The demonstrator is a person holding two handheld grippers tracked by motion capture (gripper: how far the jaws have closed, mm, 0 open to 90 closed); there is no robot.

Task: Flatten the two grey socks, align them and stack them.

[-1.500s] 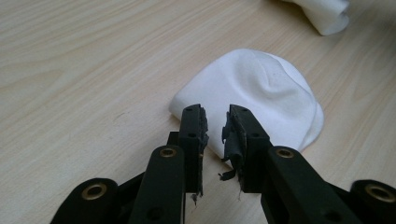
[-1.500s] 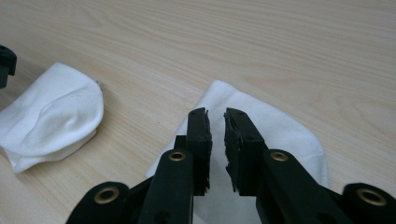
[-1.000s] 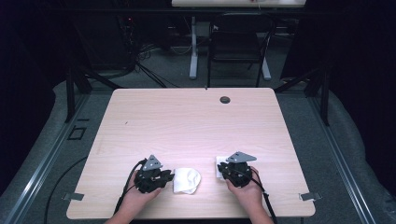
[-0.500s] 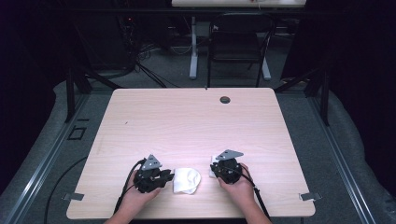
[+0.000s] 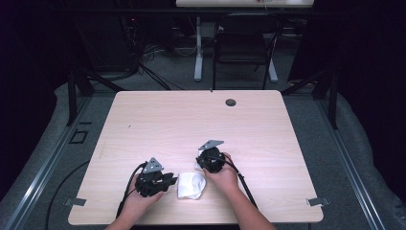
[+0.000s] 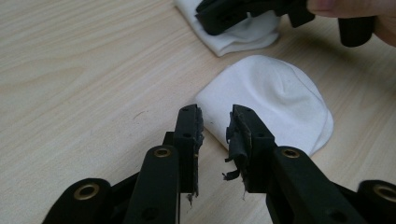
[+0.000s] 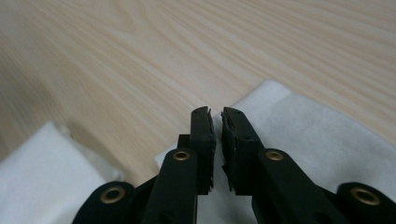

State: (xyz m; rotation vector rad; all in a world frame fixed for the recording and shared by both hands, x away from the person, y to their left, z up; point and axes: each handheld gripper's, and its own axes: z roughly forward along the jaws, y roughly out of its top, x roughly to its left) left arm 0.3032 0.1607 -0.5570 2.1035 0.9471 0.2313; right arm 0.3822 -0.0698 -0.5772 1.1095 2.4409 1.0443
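- while the left gripper (image 6: pixel 215 114) sat low on the table (image 5: pixel 191 124), its jaws stood a narrow gap apart with nothing between them, tips just beside the near edge of the rounded white cloth (image 6: pixel 275 102).
- the right gripper (image 7: pixel 215 114) hung over the second white cloth (image 7: pixel 317 135). its jaws had just been closing, down to a thin slit, and no fabric showed between the pads.
- both cloths lay near the front edge of the table, between the two hands, just beside each other (whether they touched, i could not tell).
- risk one: the right jaws could have shut on air. the slit looked too thin to take a fold, so the pads might only have skated over the flat cloth.
- risk two: a pinch of the top layer alone could have let the cloth unfold or drag instead of lifting clean.
- risk three: the left tips sat so close to the wood that a push forward might have shoved the rounded cloth towards the other one, bunching them together.
- risk four: the grippers worked near each other, so a quick swing could have knocked jaw against jaw.
- containers: none stood on the table, and the cloths lay straight on the bare wood.
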